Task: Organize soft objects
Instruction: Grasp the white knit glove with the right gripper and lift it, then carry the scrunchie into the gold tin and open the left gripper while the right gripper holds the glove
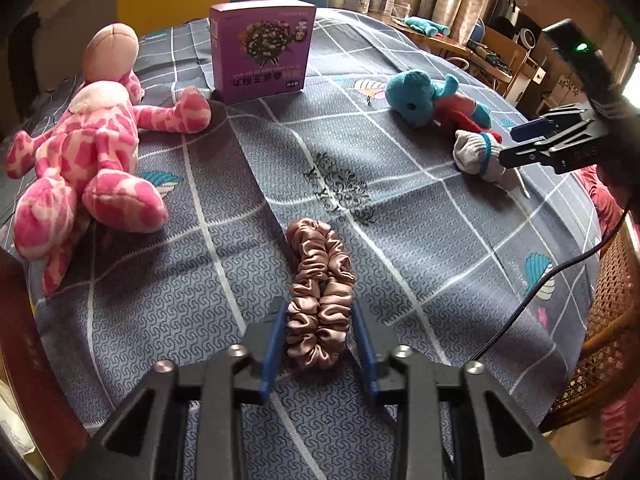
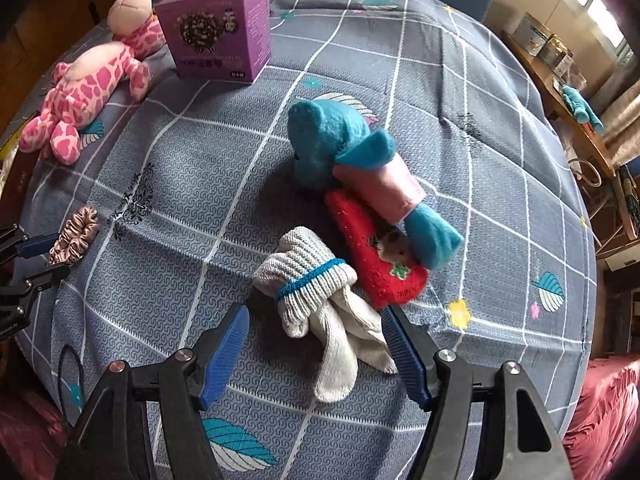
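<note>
Progress check: barely started, going by the spread. Nothing grouped or stacked yet, just soft stuff scattered across the cloth-covered counter (image 1: 400,240).

Layout from the left wrist view:
- satin scrunchie (image 1: 320,280) at 6 o'clock
- pink giraffe plush (image 1: 88,148) at 9 to 10
- purple carton (image 1: 264,52) at 12
- blue plush toy (image 2: 332,136) at 2, with a red fuzzy sock (image 2: 372,248) tucked against it
- white knit glove (image 2: 308,280) just below that pair, around 3

Left gripper (image 1: 317,306) clamped narrow on the scrunchie. Fingers pressing both long sides, squashing it into a thin oval. Looks to be lying on the cloth rather than lifted, but hard to say for sure.

Right gripper (image 2: 315,312) spread wide and angled down over the glove. One finger well clear on the 8 o'clock side of the right wrist view, the other just beside the glove's floppy end at 4. No squeeze there yet. Can't tell about actual contact on that side.

Containers: only the purple carton, standing up with its print upside down. Closed as far as can be seen, nothing visibly in or on it. No bin, basket or tray anywhere in view, so final destination anyone's guess.

Left to do, at a guess: pretty much everything. Scrunchie gripped but not placed, glove lined up but not grabbed, both plushies and the sock untouched.
</note>
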Demonstrator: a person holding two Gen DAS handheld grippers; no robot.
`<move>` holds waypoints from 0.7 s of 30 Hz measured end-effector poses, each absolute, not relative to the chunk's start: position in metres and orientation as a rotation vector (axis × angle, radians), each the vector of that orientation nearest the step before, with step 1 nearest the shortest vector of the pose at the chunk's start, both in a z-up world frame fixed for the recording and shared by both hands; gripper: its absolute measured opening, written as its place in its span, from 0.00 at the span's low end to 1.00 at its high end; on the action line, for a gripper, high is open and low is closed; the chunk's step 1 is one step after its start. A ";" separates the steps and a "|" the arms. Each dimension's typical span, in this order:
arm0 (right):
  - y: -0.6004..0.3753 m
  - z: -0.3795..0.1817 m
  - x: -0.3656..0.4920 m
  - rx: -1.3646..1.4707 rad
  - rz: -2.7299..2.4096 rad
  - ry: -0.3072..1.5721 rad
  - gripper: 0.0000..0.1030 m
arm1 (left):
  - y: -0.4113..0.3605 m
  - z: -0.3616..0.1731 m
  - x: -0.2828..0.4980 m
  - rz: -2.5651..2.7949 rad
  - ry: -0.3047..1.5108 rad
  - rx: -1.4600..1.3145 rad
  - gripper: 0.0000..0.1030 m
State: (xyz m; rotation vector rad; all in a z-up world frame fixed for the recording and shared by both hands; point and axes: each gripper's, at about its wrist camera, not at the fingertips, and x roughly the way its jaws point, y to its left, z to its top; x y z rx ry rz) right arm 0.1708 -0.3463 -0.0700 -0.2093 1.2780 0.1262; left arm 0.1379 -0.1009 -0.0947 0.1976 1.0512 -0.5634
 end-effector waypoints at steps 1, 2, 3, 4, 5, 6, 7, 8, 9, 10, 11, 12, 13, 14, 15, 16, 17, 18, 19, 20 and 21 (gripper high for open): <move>-0.346 -0.077 0.175 -0.216 0.118 1.298 0.68 | -0.099 -0.096 0.138 -0.561 1.055 0.184 0.26; -0.346 -0.084 0.179 -0.225 0.104 1.308 0.68 | -0.097 -0.096 0.138 -0.556 1.051 0.173 0.24; -0.347 -0.091 0.181 -0.224 0.098 1.316 0.68 | -0.094 -0.095 0.138 -0.552 1.047 0.163 0.23; -0.348 -0.098 0.182 -0.220 0.089 1.331 0.60 | -0.092 -0.094 0.137 -0.549 1.041 0.149 0.22; -0.349 -0.103 0.182 -0.227 0.070 1.336 0.46 | -0.089 -0.092 0.136 -0.550 1.034 0.134 0.22; -0.350 -0.103 0.180 -0.220 0.062 1.322 0.45 | -0.086 -0.089 0.134 -0.554 1.026 0.119 0.22; -0.352 -0.100 0.178 -0.197 0.064 1.306 0.38 | -0.083 -0.085 0.133 -0.564 1.017 0.097 0.22; -0.353 -0.096 0.175 -0.174 0.062 1.292 0.35 | -0.081 -0.081 0.130 -0.565 1.008 0.081 0.22; -0.353 -0.091 0.171 -0.166 0.056 1.274 0.34 | -0.078 -0.077 0.129 -0.564 1.000 0.068 0.22; -0.351 -0.085 0.166 -0.161 0.053 1.254 0.33 | -0.076 -0.074 0.127 -0.567 0.995 0.052 0.22; -0.349 -0.079 0.161 -0.149 0.056 1.237 0.33 | -0.074 -0.071 0.126 -0.569 0.991 0.037 0.22; -0.346 -0.074 0.157 -0.130 0.062 1.223 0.33 | -0.071 -0.068 0.124 -0.569 0.988 0.021 0.22; -0.343 -0.069 0.153 -0.104 0.073 1.217 0.33 | -0.069 -0.067 0.123 -0.572 0.988 0.008 0.22; -0.337 -0.064 0.150 -0.074 0.094 1.215 0.33 | -0.067 -0.065 0.121 -0.570 0.989 -0.007 0.22; -0.330 -0.060 0.146 -0.053 0.123 1.206 0.33 | -0.065 -0.063 0.119 -0.569 0.986 -0.019 0.22; -0.321 -0.057 0.143 -0.042 0.151 1.198 0.33 | -0.063 -0.060 0.117 -0.569 0.981 -0.024 0.22; -0.310 -0.055 0.141 -0.033 0.173 1.195 0.33 | -0.062 -0.057 0.114 -0.568 0.971 -0.025 0.22; -0.298 -0.055 0.138 -0.027 0.195 1.193 0.33 | -0.062 -0.054 0.111 -0.566 0.960 -0.022 0.22; -0.285 -0.056 0.135 -0.027 0.220 1.191 0.33 | -0.061 -0.051 0.109 -0.568 0.952 -0.020 0.22; -0.272 -0.057 0.133 -0.035 0.240 1.189 0.33 | -0.060 -0.048 0.106 -0.569 0.943 -0.019 0.22; -0.262 -0.061 0.132 -0.047 0.248 1.188 0.33 | -0.058 -0.044 0.103 -0.571 0.933 -0.019 0.22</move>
